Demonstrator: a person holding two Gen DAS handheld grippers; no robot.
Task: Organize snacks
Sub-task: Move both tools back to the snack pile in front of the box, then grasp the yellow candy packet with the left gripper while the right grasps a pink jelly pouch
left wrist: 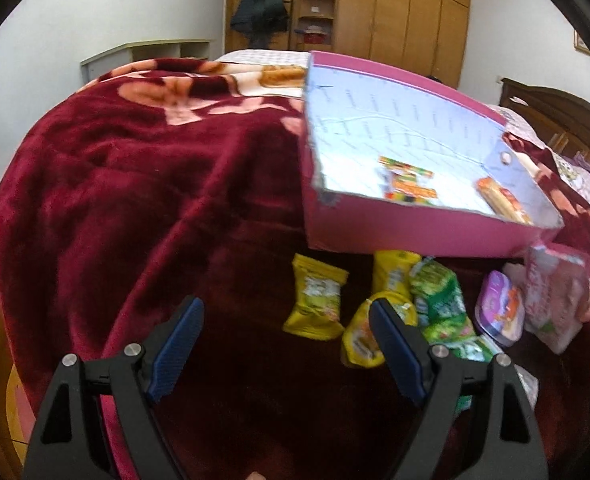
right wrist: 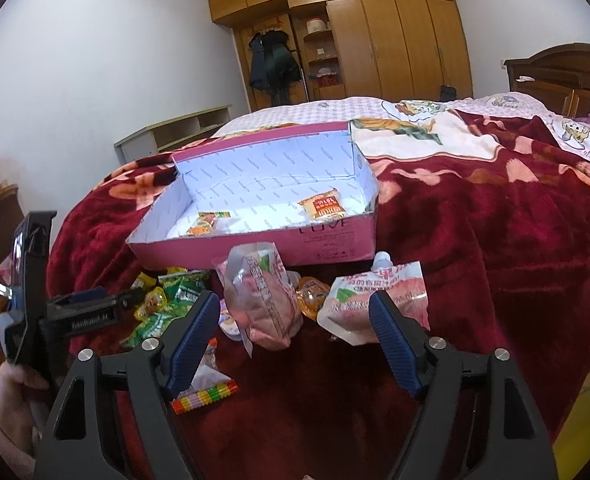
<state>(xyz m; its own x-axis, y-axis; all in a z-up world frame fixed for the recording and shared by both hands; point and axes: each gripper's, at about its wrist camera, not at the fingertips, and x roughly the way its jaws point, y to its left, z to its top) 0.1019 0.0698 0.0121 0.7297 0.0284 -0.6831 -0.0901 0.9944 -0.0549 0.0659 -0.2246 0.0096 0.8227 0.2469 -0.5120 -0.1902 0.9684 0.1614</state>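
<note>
A pink box (left wrist: 415,236) (right wrist: 255,246) with a white inside lies open on the red blanket; two orange snack packets (right wrist: 323,206) lie in it. Loose snacks lie in front of it: yellow packets (left wrist: 317,300), green packets (left wrist: 441,300) (right wrist: 175,292), pink drink pouches (right wrist: 267,304) (right wrist: 375,300) and a striped packet (right wrist: 205,394). My left gripper (left wrist: 287,344) is open and empty above the blanket, left of the yellow packets. My right gripper (right wrist: 295,340) is open and empty, just short of the pink pouches. The left gripper's body also shows at the left of the right wrist view.
The red floral blanket (left wrist: 135,180) covers a bed with a dark wooden headboard (right wrist: 563,68) at the right. A wooden wardrobe (right wrist: 375,40) and a low shelf unit (right wrist: 175,132) stand by the far wall.
</note>
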